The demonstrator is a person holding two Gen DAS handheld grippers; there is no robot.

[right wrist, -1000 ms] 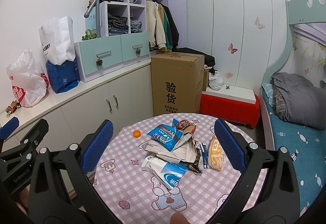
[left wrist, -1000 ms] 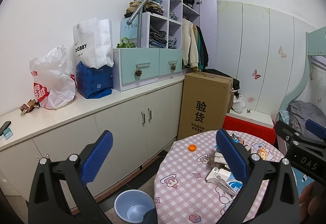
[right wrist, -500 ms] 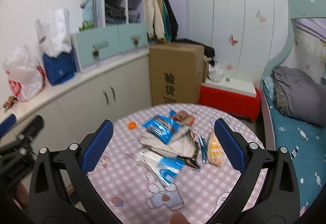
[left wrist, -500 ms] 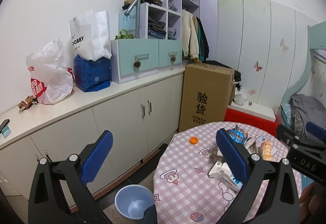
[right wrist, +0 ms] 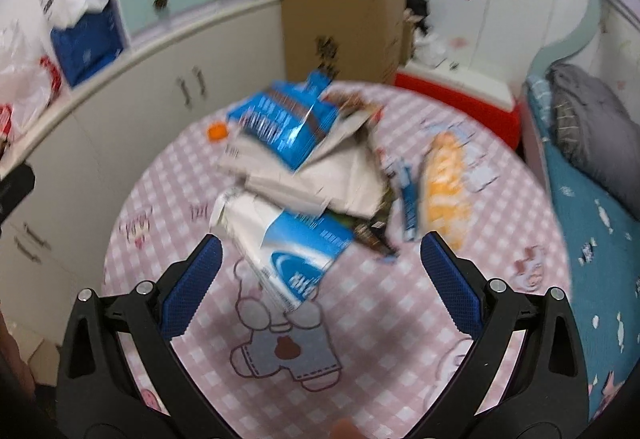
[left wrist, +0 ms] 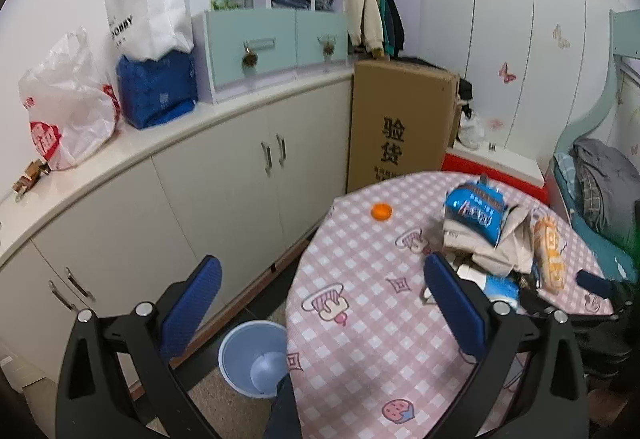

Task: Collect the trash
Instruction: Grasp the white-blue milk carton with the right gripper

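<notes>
A heap of trash lies on the round pink-checked table point(right wrist: 360, 339): a white and blue carton point(right wrist: 288, 251), a blue snack bag point(right wrist: 288, 119), grey paper point(right wrist: 332, 175), an orange packet point(right wrist: 444, 175) and an orange cap point(right wrist: 217, 131). My right gripper point(right wrist: 318, 263) hovers open just above the carton's near end, its blue fingers either side. My left gripper point(left wrist: 320, 287) is open over the table's left edge, nothing between its fingers. The same blue bag point(left wrist: 476, 209), cap point(left wrist: 381, 210) and orange packet point(left wrist: 548, 251) show in the left wrist view. A light blue bin point(left wrist: 256, 357) stands on the floor beside the table.
White cabinets point(left wrist: 200, 191) run along the left wall with bags point(left wrist: 68, 103) on the counter. A tall cardboard box point(left wrist: 400, 127) and a red box point(left wrist: 496, 171) stand behind the table. A bed point(right wrist: 592, 175) lies at the right.
Both grippers have tilted down and moved toward the table. The right one has come close to the trash heap; the right view is blurred by motion. Both stay open.
</notes>
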